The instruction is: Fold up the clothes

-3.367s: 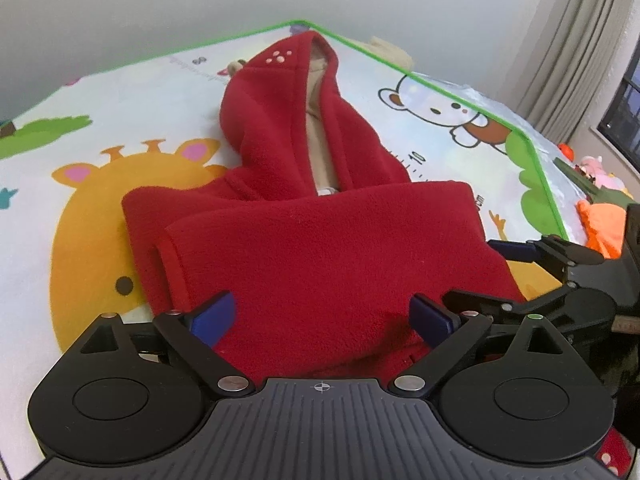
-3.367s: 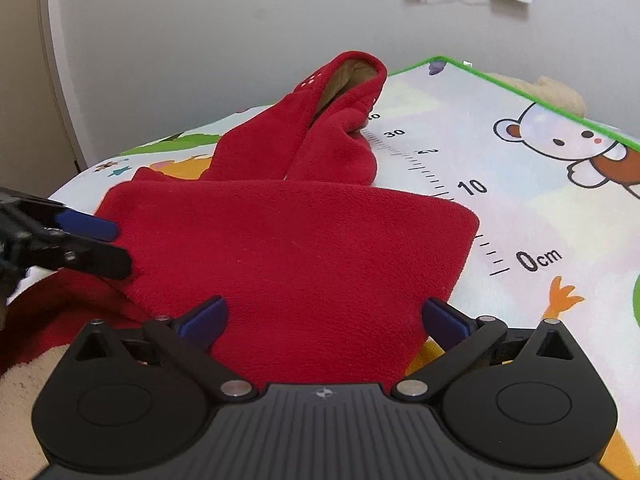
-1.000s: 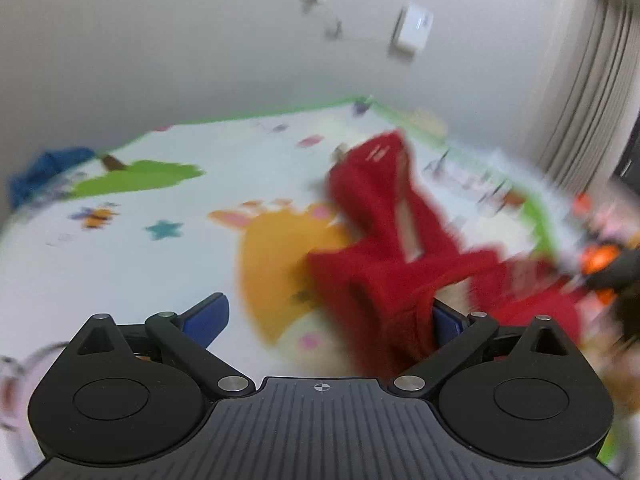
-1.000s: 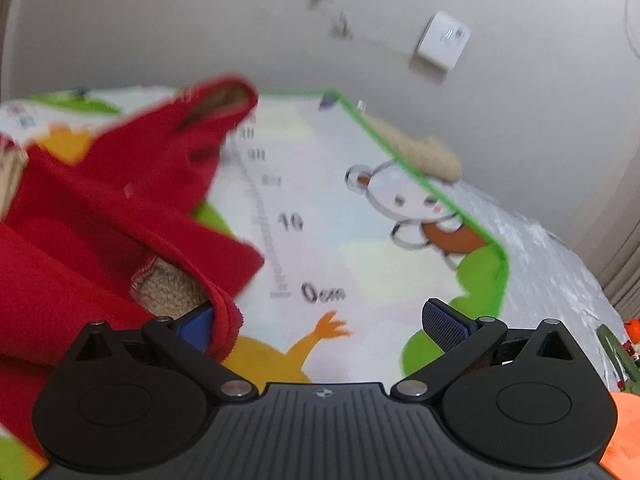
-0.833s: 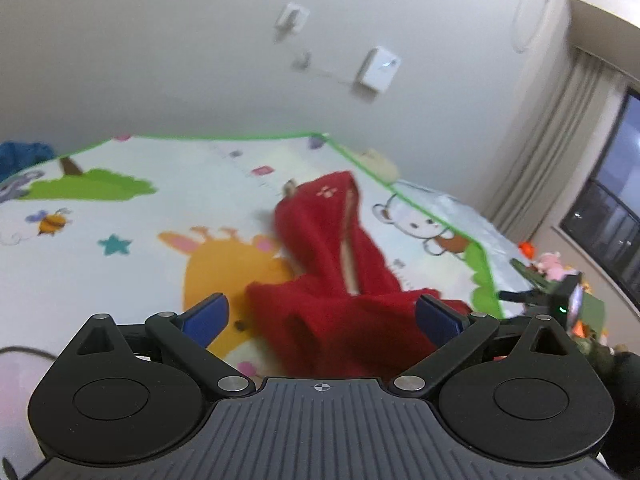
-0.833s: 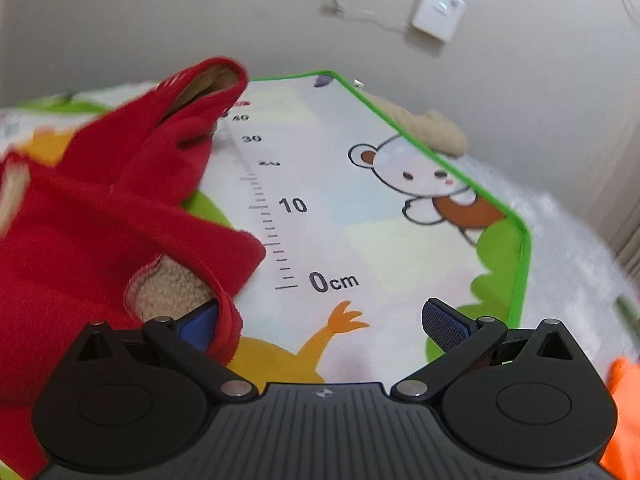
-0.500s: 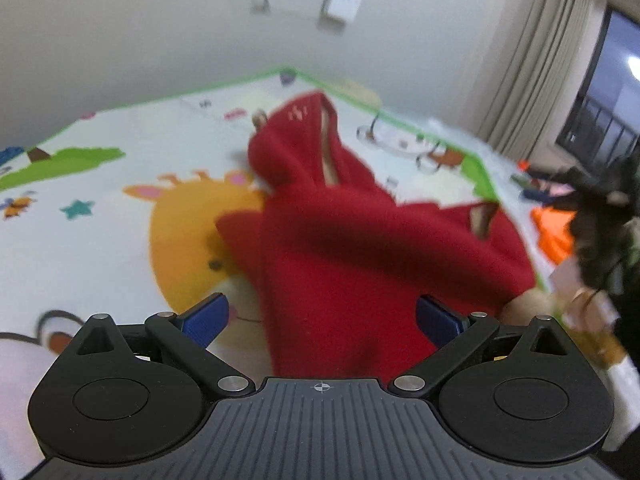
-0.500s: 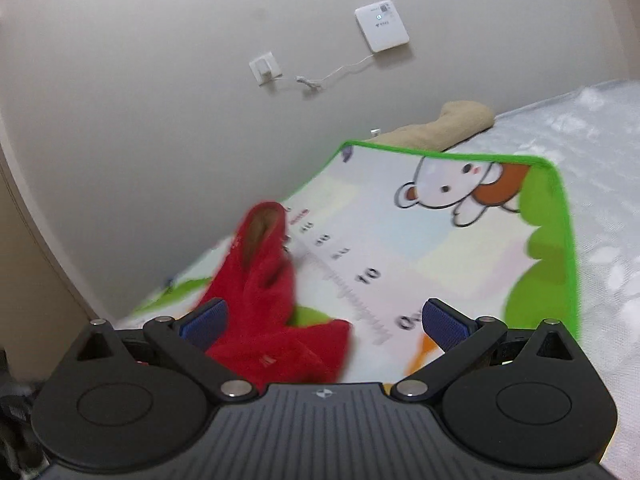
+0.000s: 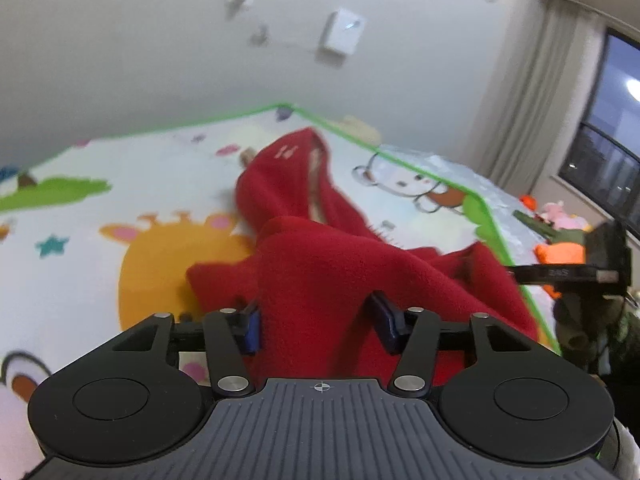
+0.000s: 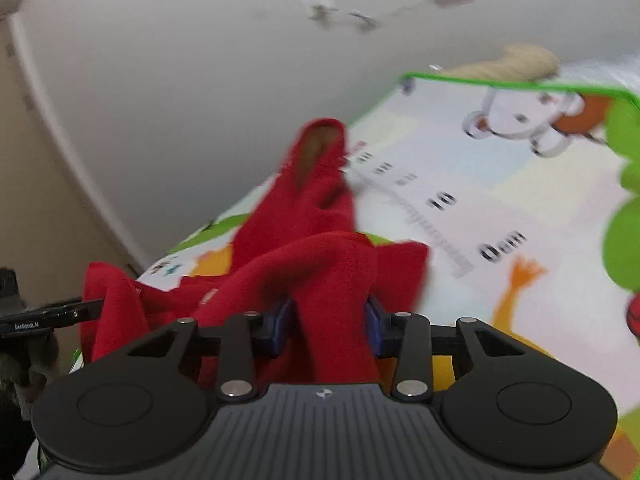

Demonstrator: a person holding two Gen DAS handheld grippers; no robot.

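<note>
red hooded fleece (image 9: 320, 264) on play mat (image 9: 80, 216); left gripper (image 9: 316, 326) and right gripper (image 10: 328, 326) jaws both clamped on it.

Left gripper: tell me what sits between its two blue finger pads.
Red fleece of the hooded jacket fills the gap of the left gripper, bunched between both pads, shown in the left wrist view.

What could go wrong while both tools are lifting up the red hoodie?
The fleece is thick, so the bunch pinched in the left tool or right tool might slip out. The red hoodie also hangs in a lumpy heap, hood trailing on the play mat, so laying it down now could leave a crooked, wrinkled fold.
</note>
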